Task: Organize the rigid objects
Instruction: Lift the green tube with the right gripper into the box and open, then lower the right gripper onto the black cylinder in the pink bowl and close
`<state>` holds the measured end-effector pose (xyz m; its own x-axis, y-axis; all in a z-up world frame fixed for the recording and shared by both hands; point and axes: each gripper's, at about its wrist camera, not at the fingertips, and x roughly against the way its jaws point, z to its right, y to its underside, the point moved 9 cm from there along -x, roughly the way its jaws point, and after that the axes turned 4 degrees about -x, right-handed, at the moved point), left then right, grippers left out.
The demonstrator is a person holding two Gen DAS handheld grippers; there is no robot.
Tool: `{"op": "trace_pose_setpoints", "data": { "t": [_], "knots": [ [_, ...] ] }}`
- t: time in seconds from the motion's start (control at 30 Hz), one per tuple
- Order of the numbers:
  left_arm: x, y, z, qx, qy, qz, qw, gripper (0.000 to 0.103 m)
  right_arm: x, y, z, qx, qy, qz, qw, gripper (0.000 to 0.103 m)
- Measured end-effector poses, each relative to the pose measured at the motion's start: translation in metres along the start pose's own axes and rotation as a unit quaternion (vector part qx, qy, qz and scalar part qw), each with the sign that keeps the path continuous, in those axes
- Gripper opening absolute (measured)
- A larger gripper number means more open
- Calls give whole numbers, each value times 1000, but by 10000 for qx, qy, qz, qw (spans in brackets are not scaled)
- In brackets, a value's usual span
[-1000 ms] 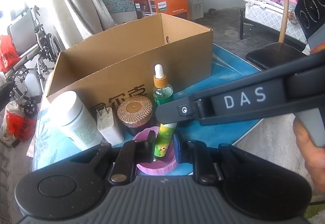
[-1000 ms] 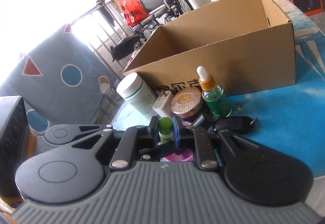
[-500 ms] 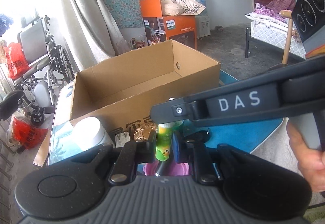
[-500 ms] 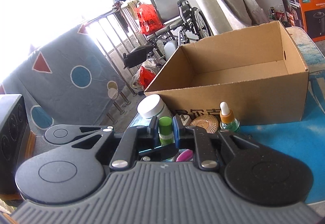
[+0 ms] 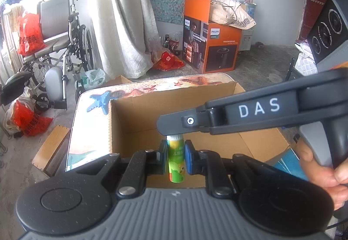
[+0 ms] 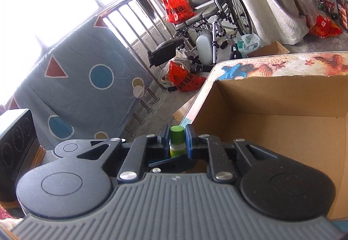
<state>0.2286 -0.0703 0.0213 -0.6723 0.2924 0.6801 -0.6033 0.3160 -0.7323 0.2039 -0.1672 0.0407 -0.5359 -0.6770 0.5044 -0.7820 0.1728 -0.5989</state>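
Left claw (image 5: 176, 154): we see its two blue-padded fingers (image 5: 188, 158) pressed against the sides of a small tube; the claw is clamped on it, holding it upright.
Right claw (image 6: 178, 141): we see it closed narrow on the green cap of the same tube; in the left view its black body marked DAS (image 5: 256, 109) reaches in from the right and covers the top of the tube.
Tube (image 5: 176, 159): green and yellow label with a white neck at the top; in the right view its green cap (image 6: 177, 134) shows between the fingers; we find it gripped by both claws at once, the left on the body, the right on the cap; it hangs over the open box, above the near part of the box floor.
Box (image 5: 134, 113): brown cardboard, open at the top, standing on the worktop; we see only bare cardboard on the part of its floor that shows.
Worktop (image 5: 91, 109): printed with a beach scene, a blue starfish and shells near the far edge; the box takes up most of it.
Hand (image 5: 326, 176): at the right edge, wrapped round the grey handle of the right claw.
Room: a wheelchair (image 5: 63, 44) with a red bag stands by the window; an orange carton (image 5: 208, 44) sits on the floor behind the worktop.
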Motion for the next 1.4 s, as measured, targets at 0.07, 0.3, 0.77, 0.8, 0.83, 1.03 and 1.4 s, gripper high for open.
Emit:
{"op": "trace_pose_setpoints", "data": {
  "t": [0.07, 0.3, 0.77, 0.8, 0.83, 1.03, 1.4],
  "knots": [
    [-23, -4, -17, 149, -32, -223, 9996, 17, -24, -13, 16, -248, -21, -350, 9991, 14],
    [-66, 3, -45, 276, -305, -581, 9975, 34, -106, -13, 71, -797, 218, -1464, 9858, 14],
    [-45, 10, -47, 358, -202, -424, 9983, 38, -191, -32, 109, -220, 1074, -1792, 9777, 56],
    [-40, 10, -45, 344, -178, -374, 9985, 40, -185, -35, 106, -209, 1006, -1721, 9797, 56],
    [-33, 9, -41, 320, -147, -305, 9989, 41, -175, -37, 101, -211, 955, -1628, 9818, 56],
    [13, 17, -20, 180, 85, 51, 9998, 42, -75, -40, 67, -42, 652, -884, 9939, 56],
    [50, 86, 34, -215, 683, -100, 9974, 45, 114, 71, 59, -807, 136, 556, 9951, 56]
  ]
}}
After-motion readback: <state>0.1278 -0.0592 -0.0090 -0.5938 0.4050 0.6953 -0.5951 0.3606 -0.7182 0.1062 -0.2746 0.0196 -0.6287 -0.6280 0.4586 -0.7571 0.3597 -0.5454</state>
